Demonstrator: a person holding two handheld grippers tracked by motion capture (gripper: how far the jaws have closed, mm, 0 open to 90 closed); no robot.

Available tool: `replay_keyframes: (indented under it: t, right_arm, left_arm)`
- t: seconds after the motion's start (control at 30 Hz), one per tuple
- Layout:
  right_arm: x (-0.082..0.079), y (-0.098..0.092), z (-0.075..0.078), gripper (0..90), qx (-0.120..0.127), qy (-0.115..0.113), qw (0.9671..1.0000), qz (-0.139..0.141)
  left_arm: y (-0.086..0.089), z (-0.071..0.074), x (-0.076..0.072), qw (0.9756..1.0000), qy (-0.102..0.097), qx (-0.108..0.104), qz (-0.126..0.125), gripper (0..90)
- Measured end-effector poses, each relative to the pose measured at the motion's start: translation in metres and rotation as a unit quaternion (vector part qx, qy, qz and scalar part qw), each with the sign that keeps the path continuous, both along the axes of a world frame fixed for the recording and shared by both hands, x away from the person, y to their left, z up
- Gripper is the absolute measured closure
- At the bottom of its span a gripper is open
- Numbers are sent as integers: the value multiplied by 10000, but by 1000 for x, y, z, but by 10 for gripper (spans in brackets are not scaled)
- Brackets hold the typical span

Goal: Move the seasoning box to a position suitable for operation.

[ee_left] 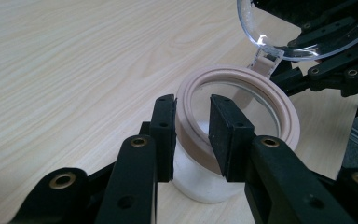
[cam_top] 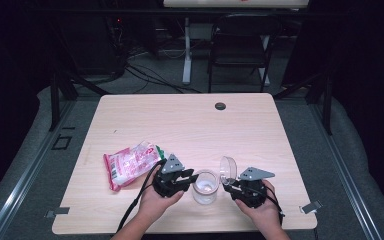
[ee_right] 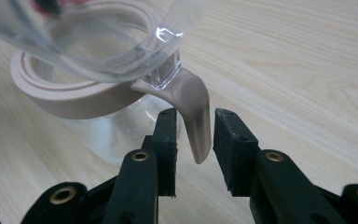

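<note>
Two grippers work one clear glass jar with beige rim [cam_top: 204, 186], just right of the pink snack bag [cam_top: 131, 164]. Left gripper [ee_left: 192, 122] pinches the rim; right gripper [ee_right: 195, 128] straddles the beige hinge strap [ee_right: 193, 109] unpressed. Steady the jar, swing the clear lid [cam_top: 227, 168] gently.

From my remote station I saw a pale wooden table [cam_top: 190, 125] lit brightly against a dark room. A black folding chair [cam_top: 240, 45] stood beyond it on grey carpet [cam_top: 155, 75], beside a white desk leg [cam_top: 186, 50], with black cables [cam_top: 145, 75] trailing across the floor.
</note>
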State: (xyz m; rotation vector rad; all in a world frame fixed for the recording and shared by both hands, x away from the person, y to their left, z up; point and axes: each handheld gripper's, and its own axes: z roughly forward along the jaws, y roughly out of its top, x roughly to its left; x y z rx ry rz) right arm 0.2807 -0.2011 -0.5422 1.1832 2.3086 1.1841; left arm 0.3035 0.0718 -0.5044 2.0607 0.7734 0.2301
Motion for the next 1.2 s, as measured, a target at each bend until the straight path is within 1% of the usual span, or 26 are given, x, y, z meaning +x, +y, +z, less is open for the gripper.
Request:
replay_keyframes:
  t: [0.1,0.13,0.2,0.27,0.33,0.6,0.63,0.77,0.83,0.93,0.97,1.0,1.13,1.2]
  right_arm:
    - [2,-1,-2,730,45,84,10000,10]
    - [2,-1,-2,741,107,84,9999,-4]
    - [2,-1,-2,755,91,79,9999,-3]
    - [3,-1,-2,759,112,99,9999,21]
    - [4,-2,-2,763,115,105,9999,26]
    - [10,-5,-1,793,147,83,9998,-57]
    - [13,-6,0,806,228,77,9997,-88]
    - [17,-8,0,812,267,88,9996,-91]
    - [19,-9,0,815,246,88,9996,-92]
    - [24,-10,-1,821,301,87,9995,-88]
    - [25,-10,-1,821,277,88,9995,-100]
    - [27,-10,-1,821,272,74,9995,-105]
    - [34,-10,-1,819,327,88,9993,-137]
    - [40,-11,-2,817,426,116,9989,-160]
  left_arm:
    - [3,1,0,10000,-15,-24,67,715]
    - [5,2,0,10000,-17,3,60,715]
    - [7,3,0,9999,-46,-30,93,714]
    - [9,4,0,9999,-47,-27,136,713]
    - [12,5,0,9998,-104,-8,164,712]
    - [27,13,0,9991,-208,-82,350,706]
    - [29,13,0,9990,-203,-97,383,703]
    - [40,16,-1,9983,-262,-107,511,699]
    - [45,17,-1,9979,-267,-133,577,696]
    - [53,19,-1,9971,-283,-144,696,687]
    - [56,19,-2,9968,-259,-171,739,684]
    - [59,19,-2,9966,-277,-156,757,678]
    - [72,19,-3,9947,-312,-159,969,653]
    - [78,20,-4,9937,-326,-161,1057,633]
